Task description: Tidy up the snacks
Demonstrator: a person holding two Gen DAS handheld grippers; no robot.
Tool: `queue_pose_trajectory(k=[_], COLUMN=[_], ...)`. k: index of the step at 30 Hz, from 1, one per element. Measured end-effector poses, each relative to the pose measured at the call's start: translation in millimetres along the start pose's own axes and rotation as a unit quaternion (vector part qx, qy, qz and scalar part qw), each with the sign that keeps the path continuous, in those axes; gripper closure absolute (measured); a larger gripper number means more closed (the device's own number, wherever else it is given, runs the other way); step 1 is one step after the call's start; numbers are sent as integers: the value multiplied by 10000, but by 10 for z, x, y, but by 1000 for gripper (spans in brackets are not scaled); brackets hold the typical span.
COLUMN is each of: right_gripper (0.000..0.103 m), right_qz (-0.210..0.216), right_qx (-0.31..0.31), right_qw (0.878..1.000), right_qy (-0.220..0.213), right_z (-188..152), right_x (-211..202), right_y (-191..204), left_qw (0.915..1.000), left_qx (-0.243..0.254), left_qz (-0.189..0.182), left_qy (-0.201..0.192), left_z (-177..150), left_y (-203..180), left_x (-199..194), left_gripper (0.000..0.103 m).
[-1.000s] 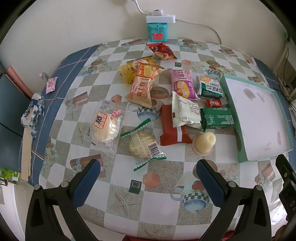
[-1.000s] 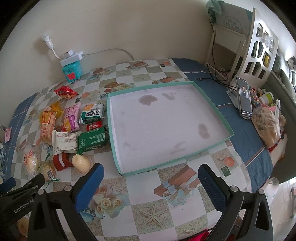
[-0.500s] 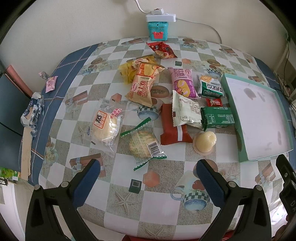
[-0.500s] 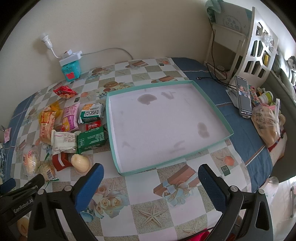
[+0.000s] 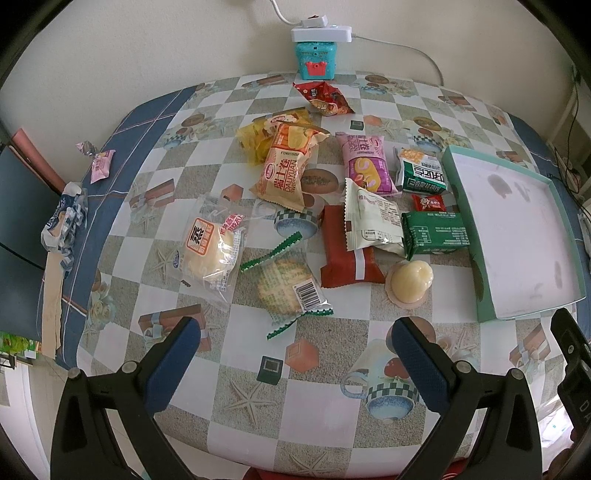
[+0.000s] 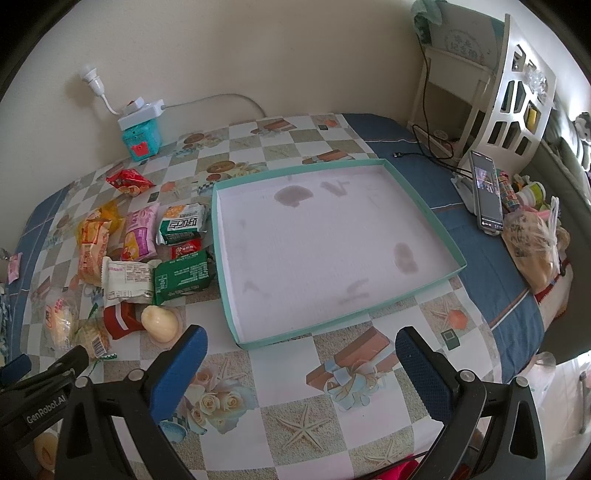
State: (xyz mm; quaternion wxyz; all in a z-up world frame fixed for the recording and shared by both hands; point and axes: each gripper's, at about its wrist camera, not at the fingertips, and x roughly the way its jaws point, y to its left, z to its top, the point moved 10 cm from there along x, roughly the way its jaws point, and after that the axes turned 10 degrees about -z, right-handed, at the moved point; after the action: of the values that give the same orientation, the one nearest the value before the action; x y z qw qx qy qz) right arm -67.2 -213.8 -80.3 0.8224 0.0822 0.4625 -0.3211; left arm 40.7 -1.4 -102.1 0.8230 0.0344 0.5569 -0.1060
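The orange snack packet (image 5: pixel 286 168) in the middle of the worktop carries "DAILIYUAN SWISS" in Latin letters beside large Chinese characters. The clear bun wrapper (image 5: pixel 212 254) to its near left has an orange square label with one big white Chinese character. The round cracker pack (image 5: pixel 291 290) shows a barcode sticker, its digits too small to read. At the near left edge of the right view, the black body of the left tongs (image 6: pixel 44 384) reads "GenRobot.AI".

- A home, a lived-in room: the worktop (image 6: pixel 332 424) wears a printed checked oilcloth (teacups, starfish, gift boxes).
- Right of the right claw (image 6: pixel 301 363), a white cut-out shelf (image 6: pixel 517 99) and a propped phone (image 6: pixel 487 195).
- Far ahead, a power strip (image 5: pixel 319 33) against the plain wall.
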Motion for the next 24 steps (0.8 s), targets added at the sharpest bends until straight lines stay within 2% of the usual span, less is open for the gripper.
queue_pose_trajectory(k=[14, 16, 20, 24], right_gripper=[0, 0, 0, 0], right_qz=[-4, 19, 180, 462], right_qx=[-7, -27, -150, -319], right_qw=[10000, 10000, 9997, 9984], right_qy=[0, -13, -24, 34], right_z=[1, 4, 8, 30], right_x=[9, 8, -15, -21], right_y=[-5, 8, 142, 398], left_qw=[10000, 9995, 9937, 9845], left_qx=[-38, -253, -1003, -1661], left_qz=[-32, -112, 42, -130], left_qy=[-14, -130, -497, -539], left_z=[6, 18, 93, 67], left_y=[5, 73, 479, 808], left_x=[-5, -24, -100, -64], left_gripper=[0, 0, 0, 0])
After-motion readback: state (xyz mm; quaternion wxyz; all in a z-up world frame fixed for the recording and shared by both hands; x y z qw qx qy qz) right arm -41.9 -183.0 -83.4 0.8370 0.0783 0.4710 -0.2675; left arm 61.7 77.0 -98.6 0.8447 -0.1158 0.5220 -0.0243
